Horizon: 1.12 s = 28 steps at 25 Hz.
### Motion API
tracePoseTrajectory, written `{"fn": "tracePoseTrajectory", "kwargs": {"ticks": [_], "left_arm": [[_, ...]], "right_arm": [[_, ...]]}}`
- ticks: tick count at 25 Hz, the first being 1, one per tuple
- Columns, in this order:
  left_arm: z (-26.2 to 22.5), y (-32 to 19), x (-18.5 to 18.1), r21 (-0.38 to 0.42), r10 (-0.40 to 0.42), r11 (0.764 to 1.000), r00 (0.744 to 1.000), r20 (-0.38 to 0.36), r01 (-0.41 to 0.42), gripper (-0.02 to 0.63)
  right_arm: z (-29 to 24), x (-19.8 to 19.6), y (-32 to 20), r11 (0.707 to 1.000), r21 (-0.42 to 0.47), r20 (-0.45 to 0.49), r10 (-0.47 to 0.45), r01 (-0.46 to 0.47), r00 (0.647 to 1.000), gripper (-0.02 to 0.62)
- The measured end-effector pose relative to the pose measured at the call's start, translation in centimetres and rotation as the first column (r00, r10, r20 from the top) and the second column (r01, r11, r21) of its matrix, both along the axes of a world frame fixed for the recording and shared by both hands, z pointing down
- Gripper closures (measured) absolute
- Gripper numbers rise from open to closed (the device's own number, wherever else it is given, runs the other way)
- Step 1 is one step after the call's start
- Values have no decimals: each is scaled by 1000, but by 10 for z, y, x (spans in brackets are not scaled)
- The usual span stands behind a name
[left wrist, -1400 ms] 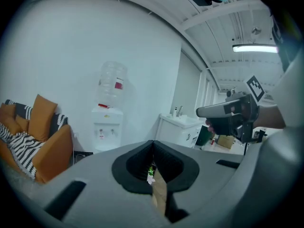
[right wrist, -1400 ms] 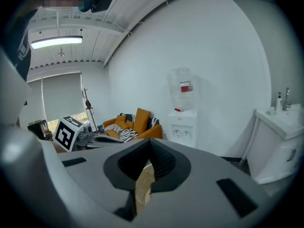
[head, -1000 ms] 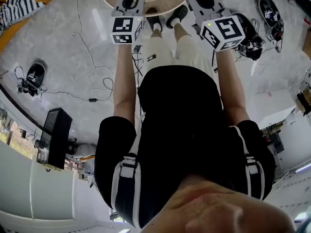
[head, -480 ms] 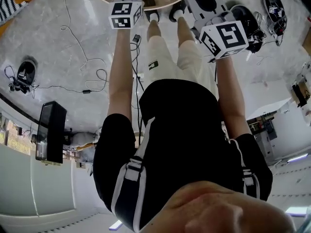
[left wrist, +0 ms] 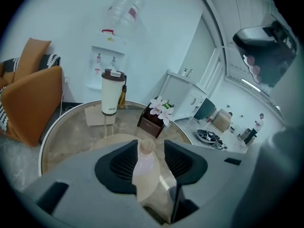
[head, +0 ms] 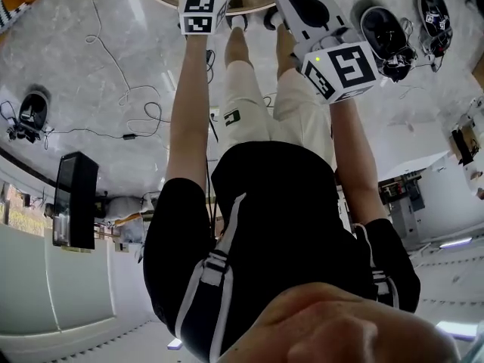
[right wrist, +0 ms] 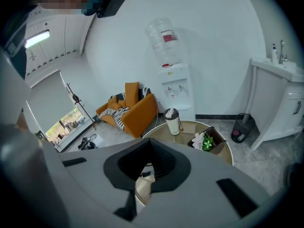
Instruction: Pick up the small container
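The small container (left wrist: 144,170) stands between opening jaws of left gripper (left wrist: 149,145); right gripper (right wrist: 149,146) pressed together

Lounge (water cooler (right wrist: 174,85), orange sofa (right wrist: 137,111))

Left gripper (left wrist: 151,147) opening around container (left wrist: 145,170); right gripper (right wrist: 149,144) closed.

Take the white tumbler (left wrist: 112,98) as your mark on the round table (left wrist: 66,137). It stands upright on a flat block (left wrist: 97,116) at the far side. Just right of the tumbler sits the dark flower box (left wrist: 152,123), with only a narrow gap between them. Left of the tumbler the top lies bare to the rim, the orange sofa (left wrist: 28,103) beyond. In front of the tumbler you have open surface up to the small container (left wrist: 145,167).
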<state>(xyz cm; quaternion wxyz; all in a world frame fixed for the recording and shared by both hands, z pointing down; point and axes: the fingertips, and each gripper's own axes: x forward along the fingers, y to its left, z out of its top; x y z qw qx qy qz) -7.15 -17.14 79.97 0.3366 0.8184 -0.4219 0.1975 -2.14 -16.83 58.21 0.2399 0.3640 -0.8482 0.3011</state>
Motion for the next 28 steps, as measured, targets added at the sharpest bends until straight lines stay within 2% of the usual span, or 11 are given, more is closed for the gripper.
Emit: {"fn": "tracePoseTrajectory", "kwargs": {"ticks": [4,7,12,22,28], "left_arm": [[24,-2,5,17,29,999,999,45,-30,402],[36,-4,10,16,61,998,994,87,-62,401],[49,-16,18,31,80,996,991,112,-84,400],[67,-22,21,43,72,996,980,187,-81,417],[60,-28,23,95,78,990,970,230,-102,451]], "right_arm": [[11,1,-5,1000,-6,-1,12,-12,1000,592],[16,3,-5,1000,-16,5,14,-14,1000,592],[28,13,-5,999,-40,5,30,-30,1000,592],[46,32,-6,995,-69,-6,74,-74,997,592],[46,37,-10,993,-71,-5,93,-93,996,592]]}}
